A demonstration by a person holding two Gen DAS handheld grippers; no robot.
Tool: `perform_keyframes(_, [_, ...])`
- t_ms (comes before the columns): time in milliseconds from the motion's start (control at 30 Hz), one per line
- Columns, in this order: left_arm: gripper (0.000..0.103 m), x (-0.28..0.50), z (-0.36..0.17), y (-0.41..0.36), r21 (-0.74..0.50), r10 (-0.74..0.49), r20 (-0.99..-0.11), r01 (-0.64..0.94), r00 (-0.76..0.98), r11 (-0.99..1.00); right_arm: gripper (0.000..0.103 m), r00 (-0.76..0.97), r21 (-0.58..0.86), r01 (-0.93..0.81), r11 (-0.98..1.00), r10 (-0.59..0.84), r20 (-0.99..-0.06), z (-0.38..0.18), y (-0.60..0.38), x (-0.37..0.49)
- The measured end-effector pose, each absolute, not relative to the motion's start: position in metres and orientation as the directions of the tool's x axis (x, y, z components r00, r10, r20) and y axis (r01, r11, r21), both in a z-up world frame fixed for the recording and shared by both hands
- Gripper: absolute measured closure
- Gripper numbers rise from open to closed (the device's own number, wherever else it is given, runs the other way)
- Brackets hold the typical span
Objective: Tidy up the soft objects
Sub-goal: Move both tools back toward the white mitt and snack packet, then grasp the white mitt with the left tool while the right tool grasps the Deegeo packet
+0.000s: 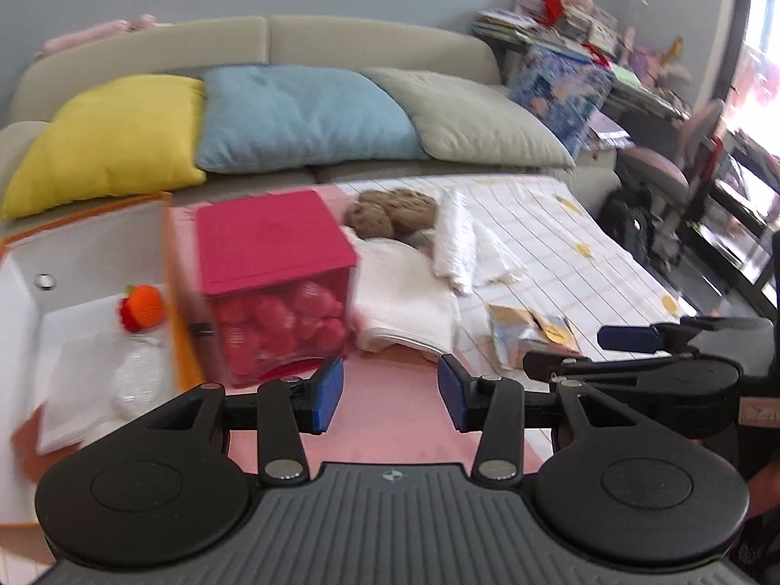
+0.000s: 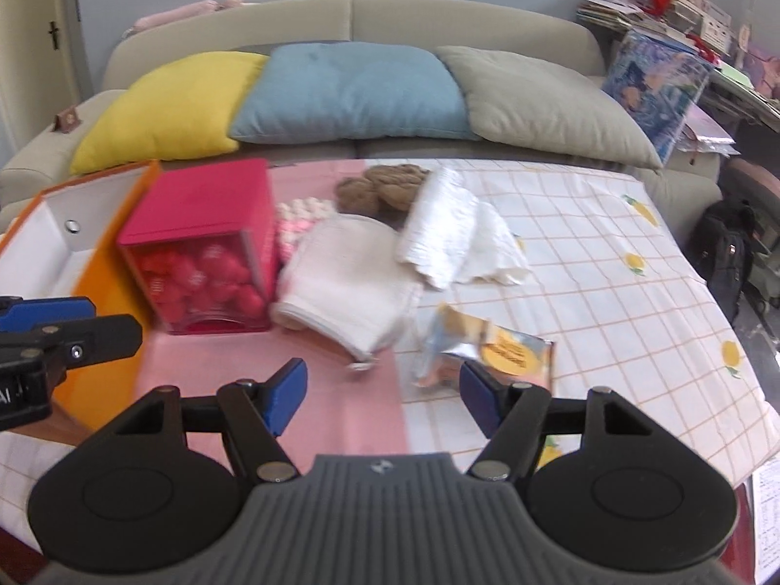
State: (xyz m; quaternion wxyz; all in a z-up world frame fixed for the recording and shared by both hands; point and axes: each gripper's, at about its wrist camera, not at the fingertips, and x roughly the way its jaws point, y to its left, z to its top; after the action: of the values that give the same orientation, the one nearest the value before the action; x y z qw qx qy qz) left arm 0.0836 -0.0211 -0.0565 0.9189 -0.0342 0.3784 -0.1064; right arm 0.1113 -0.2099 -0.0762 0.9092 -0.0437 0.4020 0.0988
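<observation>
Left wrist view, from left to right: an orange storage box [image 1: 168, 263] with a white interior stands open at the near left, holding an orange knitted toy [image 1: 141, 307] and a clear plastic item [image 1: 139, 375] on its floor. Just right of it sits a pink cube container [image 1: 273, 278] with a solid lid and clear walls showing pink soft balls inside. A folded white towel [image 1: 404, 292] lies against the cube's right side. Behind the towel rest brown cookie-shaped plush pieces [image 1: 390, 212], and to their right a rolled white cloth [image 1: 458, 239]. A crinkled yellow-labelled packet [image 1: 531, 334] lies near right on the checked sheet [image 1: 560, 224]. The left gripper [image 1: 390, 392] hovers above the pink mat [image 1: 390, 419], blue pads wide apart, holding nothing. The right gripper [image 1: 629, 341] appears at the right edge, side-on.

Right wrist view: the orange storage box [image 2: 117, 224] and the pink cube container [image 2: 204, 239] stand at the left, with pink-and-white soft pieces [image 2: 297, 217] behind the folded white towel [image 2: 341, 278]. The right gripper [image 2: 382, 397] has its pads wide apart and empty, the packet [image 2: 487, 346] lying just beyond them. The left gripper [image 2: 48, 321] enters from the left edge; its opening cannot be judged here. Yellow, blue and beige cushions line the sofa [image 2: 351, 19] at the far side.
</observation>
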Motion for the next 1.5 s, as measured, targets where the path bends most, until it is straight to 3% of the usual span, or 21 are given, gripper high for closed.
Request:
perform_keyframes(200, [0.05,0.111,-0.073,-0.039,-0.143,-0.254,-0.73,0.222,0.635,0.965,0.034,0.63,-0.026,-0.152,0.988,0.077,-0.773,-0.095,-0.233,0.134])
perform_keyframes(233, [0.047,0.117,-0.076,-0.043,-0.132,-0.252,-0.737,0.232,0.628,0.964,0.032,0.623,-0.026,-0.141,0.99,0.069,-0.779,-0.098,-0.236,0.139])
perform_keyframes(300, [0.028,0.131,-0.083,-0.051,-0.118,-0.255,-0.744,0.255,0.617,0.96,0.019,0.602,-0.013,-0.111,0.994,0.057,-0.797,-0.105,-0.243,0.149])
perform_keyframes(333, [0.027,0.137,-0.086,-0.055,-0.106,-0.254,-0.745,0.267,0.617,0.958,0.015,0.594,0.001,-0.098,0.995,0.059,-0.803,-0.107,-0.246,0.154])
perform_keyframes(733, [0.022,0.201,-0.137,-0.091,0.054,-0.171,-0.795,0.35,0.581,0.935,0.01,0.539,0.032,0.025,0.999,0.013,-0.842,-0.141,-0.274,0.197])
perform_keyframes(800, [0.023,0.204,-0.146,-0.094,0.051,-0.181,-0.811,0.375,0.556,0.926,0.005,0.53,0.074,0.043,0.996,0.04,-0.847,-0.146,-0.282,0.201])
perform_keyframes(1000, [0.019,0.196,-0.167,-0.108,0.165,-0.141,-0.81,0.453,0.569,0.876,0.003,0.512,0.173,0.099,0.98,0.099,-0.853,-0.161,-0.289,0.214])
perform_keyframes(1167, [0.017,0.198,-0.178,-0.111,0.18,-0.114,-0.816,0.437,0.567,0.881,0.002,0.504,0.237,0.124,0.964,0.145,-0.852,-0.167,-0.286,0.223])
perform_keyframes(1233, [0.019,0.198,-0.178,-0.111,0.17,-0.116,-0.813,0.423,0.571,0.89,0.002,0.499,0.24,0.12,0.963,0.151,-0.854,-0.167,-0.284,0.223])
perform_keyframes(1333, [0.032,0.199,-0.177,-0.109,0.148,-0.128,-0.815,0.416,0.566,0.897,0.002,0.504,0.236,0.097,0.967,0.157,-0.849,-0.168,-0.279,0.221])
perform_keyframes(1433, [0.067,0.198,-0.175,-0.11,0.117,-0.156,-0.822,0.432,0.547,0.894,0.002,0.508,0.22,0.072,0.973,0.154,-0.847,-0.17,-0.275,0.22])
perform_keyframes(1500, [0.077,0.194,-0.174,-0.112,0.124,-0.152,-0.826,0.439,0.543,0.89,0.002,0.501,0.213,0.064,0.975,0.153,-0.852,-0.17,-0.274,0.22])
